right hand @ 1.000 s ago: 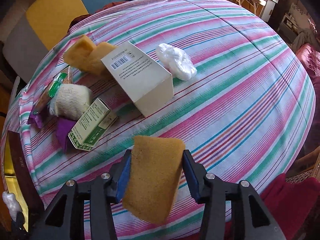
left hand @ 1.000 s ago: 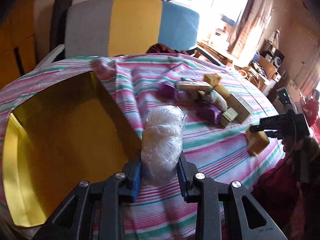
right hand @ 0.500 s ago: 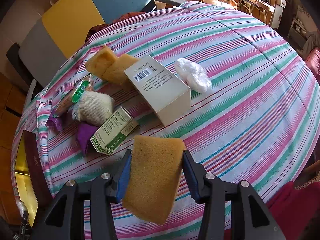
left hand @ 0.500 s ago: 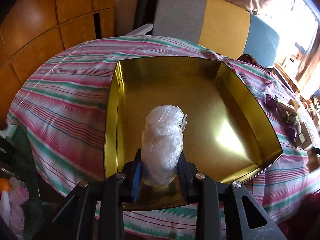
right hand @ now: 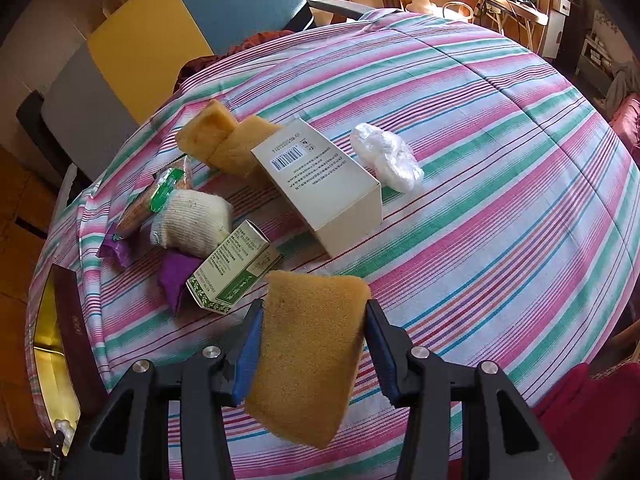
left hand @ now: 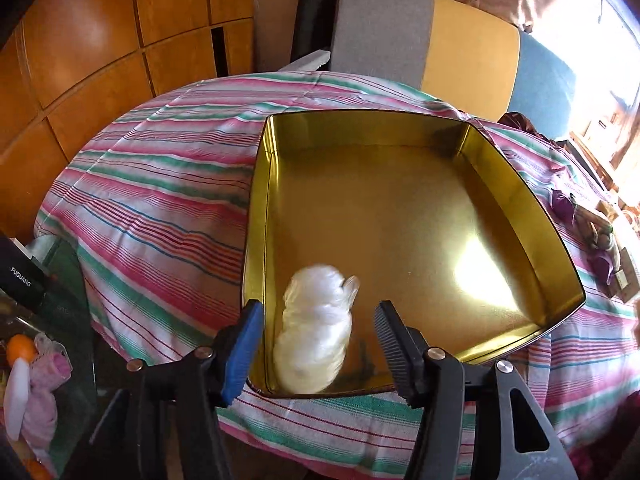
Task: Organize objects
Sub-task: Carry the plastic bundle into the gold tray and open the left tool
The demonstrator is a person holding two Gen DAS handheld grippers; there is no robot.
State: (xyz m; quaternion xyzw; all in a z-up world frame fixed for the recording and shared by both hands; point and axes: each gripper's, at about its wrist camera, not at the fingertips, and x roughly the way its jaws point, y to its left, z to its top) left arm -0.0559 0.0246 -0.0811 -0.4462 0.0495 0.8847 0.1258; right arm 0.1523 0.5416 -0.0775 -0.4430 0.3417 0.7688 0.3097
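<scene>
Left wrist view: "FUGUANG" reads on a black box (left hand: 25, 280) at left edge; the left claw (left hand: 318, 346) is opening, its pads clear of the blurred plastic bundle (left hand: 316, 330) in the gold tin's (left hand: 520, 208) lower-left corner. Right wrist view: the right claw (right hand: 311, 344) pinches a yellow sponge (right hand: 310, 348) at lower centre, above the striped table (right hand: 500, 240).

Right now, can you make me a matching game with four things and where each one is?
Things:
1. plastic bundle
2. held sponge
3. white box
4. knitted pouch

Places:
A. lying on the striped cloth, barcode up
B. inside the gold tin, loose between the opening left fingers
C. beside the green carton
D. clamped in the right gripper

Pairs: 1-B, 2-D, 3-A, 4-C
</scene>
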